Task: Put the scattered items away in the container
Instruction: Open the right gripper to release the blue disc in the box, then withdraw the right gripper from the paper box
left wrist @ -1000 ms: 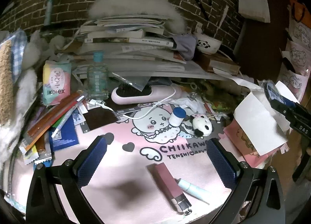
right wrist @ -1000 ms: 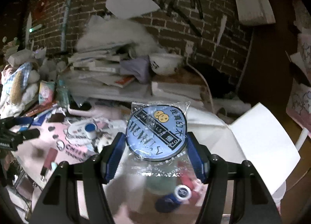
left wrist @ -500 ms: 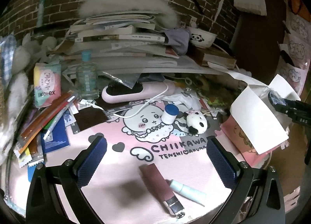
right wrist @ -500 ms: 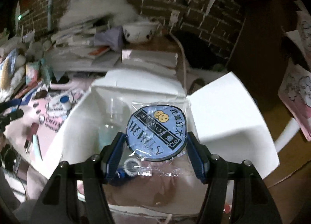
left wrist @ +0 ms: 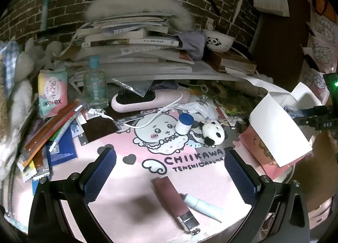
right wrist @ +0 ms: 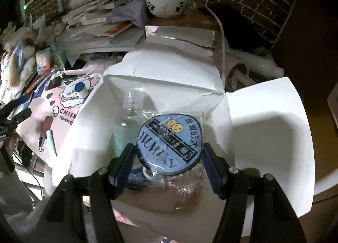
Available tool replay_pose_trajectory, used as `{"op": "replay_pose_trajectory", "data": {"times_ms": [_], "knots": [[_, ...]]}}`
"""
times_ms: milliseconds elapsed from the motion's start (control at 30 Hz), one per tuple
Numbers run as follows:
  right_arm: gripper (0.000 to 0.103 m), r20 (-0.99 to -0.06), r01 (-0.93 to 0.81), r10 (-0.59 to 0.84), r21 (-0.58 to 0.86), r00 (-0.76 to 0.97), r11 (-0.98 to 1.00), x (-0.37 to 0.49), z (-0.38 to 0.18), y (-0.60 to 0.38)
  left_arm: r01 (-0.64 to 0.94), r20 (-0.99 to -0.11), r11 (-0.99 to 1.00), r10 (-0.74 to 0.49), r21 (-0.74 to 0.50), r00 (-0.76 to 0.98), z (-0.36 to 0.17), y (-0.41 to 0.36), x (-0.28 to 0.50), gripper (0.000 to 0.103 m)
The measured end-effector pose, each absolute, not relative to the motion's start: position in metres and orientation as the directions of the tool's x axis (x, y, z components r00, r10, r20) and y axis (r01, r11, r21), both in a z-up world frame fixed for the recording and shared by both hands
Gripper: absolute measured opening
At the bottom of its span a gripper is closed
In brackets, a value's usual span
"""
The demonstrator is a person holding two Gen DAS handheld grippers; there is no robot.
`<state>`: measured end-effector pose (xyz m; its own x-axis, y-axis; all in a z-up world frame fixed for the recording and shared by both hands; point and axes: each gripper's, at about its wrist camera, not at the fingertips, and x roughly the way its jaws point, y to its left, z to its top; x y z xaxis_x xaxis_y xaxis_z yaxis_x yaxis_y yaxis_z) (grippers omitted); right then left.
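My right gripper (right wrist: 169, 158) is shut on a round blue badge (right wrist: 170, 145) in a clear wrapper and holds it in the mouth of the open white box (right wrist: 164, 74). Under the badge, a clear bottle (right wrist: 131, 120) lies inside the box. Over the pink mat (left wrist: 118, 181) hovers my left gripper (left wrist: 171, 169), open and holding nothing. Just below its fingers lie a mauve lip gloss tube (left wrist: 173, 198) and a pale blue tube (left wrist: 202, 205). Farther back on the mat sit a white jar with a blue lid (left wrist: 185, 123) and a small panda plush (left wrist: 211, 133). The box (left wrist: 278, 129) stands at the mat's right.
A pink hair brush (left wrist: 147, 101), a white cable (left wrist: 156, 114), a clear bottle (left wrist: 95, 84), a Kotex pack (left wrist: 52, 93) and several sachets (left wrist: 48, 129) crowd the mat's back and left. Behind them rise stacked books (left wrist: 131, 40) and a panda bowl (left wrist: 218, 41) against a brick wall.
My right gripper has carried the badge from above the mat over the white box and down into its opening. The left gripper has stayed open, drifting slightly.
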<state>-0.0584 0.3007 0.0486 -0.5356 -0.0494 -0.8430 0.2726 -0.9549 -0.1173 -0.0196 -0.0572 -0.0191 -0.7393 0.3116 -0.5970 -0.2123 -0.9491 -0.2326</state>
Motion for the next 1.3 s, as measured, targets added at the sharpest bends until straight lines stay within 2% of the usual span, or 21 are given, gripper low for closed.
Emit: {"op": "replay_pose_trajectory", "data": {"times_ms": [167,267,433,533,800,1167,1267,1300], "knots": [[0.064,-0.833,0.272,-0.034,-0.142,-0.553,-0.952,-0.057,0.049,0.297,-0.212,-0.601,-0.949,0.312,-0.232,-0.736,-0.02,-0.06,-0.018,0.102],[0.074,-0.82,0.257,-0.029,-0.145,-0.572,-0.955,-0.056,0.052,0.299,-0.213,-0.601,-0.949,0.312,-0.233,-0.736,-0.02,-0.06,-0.018,0.102],[0.078,-0.781,0.234,-0.042,-0.134,-0.623,-0.963,-0.049,0.063,0.3,-0.216,-0.607,-0.947,0.319,-0.238,-0.728,-0.023,-0.059,-0.019,0.102],[0.086,-0.746,0.231,-0.078,-0.104,-0.662,-0.967,-0.043,0.071,0.297,-0.221,-0.616,-0.944,0.327,-0.244,-0.717,-0.027,-0.058,-0.02,0.102],[0.086,-0.66,0.357,-0.23,-0.061,-0.715,-0.932,-0.022,0.077,0.246,-0.227,-0.637,-0.94,0.34,-0.254,-0.692,-0.034,-0.058,-0.012,0.102],[0.086,-0.578,0.583,-0.477,0.004,-0.662,-0.813,0.012,0.062,0.147,-0.261,-0.658,-0.939,0.343,-0.223,-0.67,-0.051,-0.054,0.025,0.101],[0.086,-0.564,0.603,-0.499,0.003,-0.658,-0.798,0.019,0.054,0.13,-0.271,-0.672,-0.94,0.337,-0.205,-0.66,-0.057,-0.048,0.034,0.091],[0.086,-0.559,0.61,-0.511,0.012,-0.653,-0.792,0.021,0.051,0.125,-0.27,-0.678,-0.942,0.33,-0.198,-0.656,-0.06,-0.047,0.035,0.084]]}}
